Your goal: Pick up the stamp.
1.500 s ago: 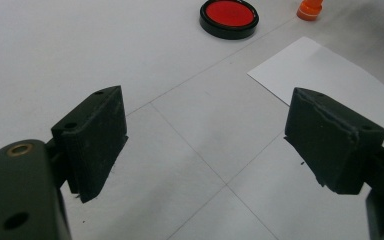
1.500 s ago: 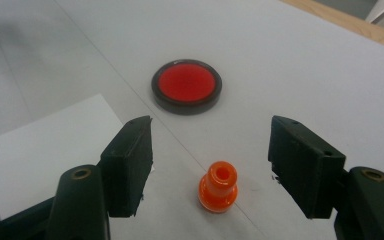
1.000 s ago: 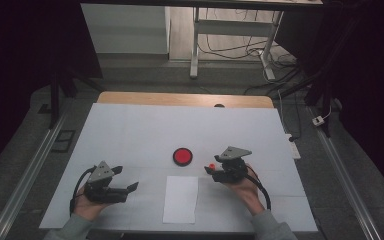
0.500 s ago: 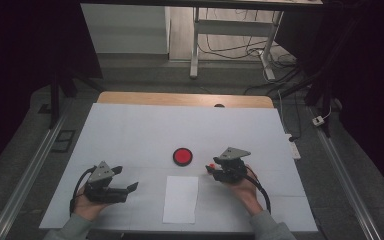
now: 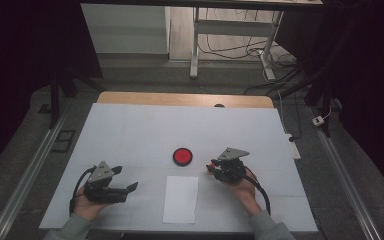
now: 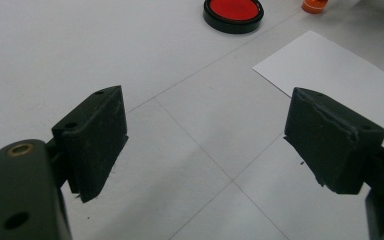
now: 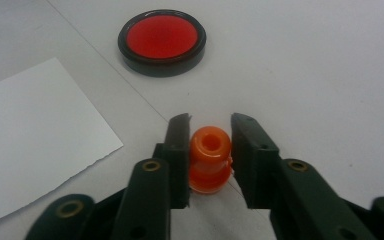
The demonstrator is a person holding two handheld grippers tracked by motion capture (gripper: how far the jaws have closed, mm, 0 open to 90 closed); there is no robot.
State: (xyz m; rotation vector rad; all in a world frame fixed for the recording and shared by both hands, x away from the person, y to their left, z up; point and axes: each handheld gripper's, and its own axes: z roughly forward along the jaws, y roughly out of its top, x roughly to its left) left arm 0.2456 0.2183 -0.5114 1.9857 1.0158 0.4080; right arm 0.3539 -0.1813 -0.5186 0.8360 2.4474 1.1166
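Orange stamp [image 7: 209, 159]: pinched upright between the right jaws, just short of the ink pad, apparently so it can be carried for inking.
Left gripper [image 6: 205, 145]: jaws spread wide with nothing between; held low over the table [image 5: 130, 130], seemingly kept idle.
Paper sheet [image 5: 181, 198]: laid flat between both hands, likely to be stamped.
Ink pad [image 7: 162, 41]: uncovered, red face up, beyond the paper.
Right gripper [image 7: 209, 145]: jaws just closed onto the stamp's sides.

An orange stamp [image 7: 209, 160] stands between black jaws, near a red, black-rimmed ink pad [image 7: 161, 42] and white paper [image 7: 35, 135].
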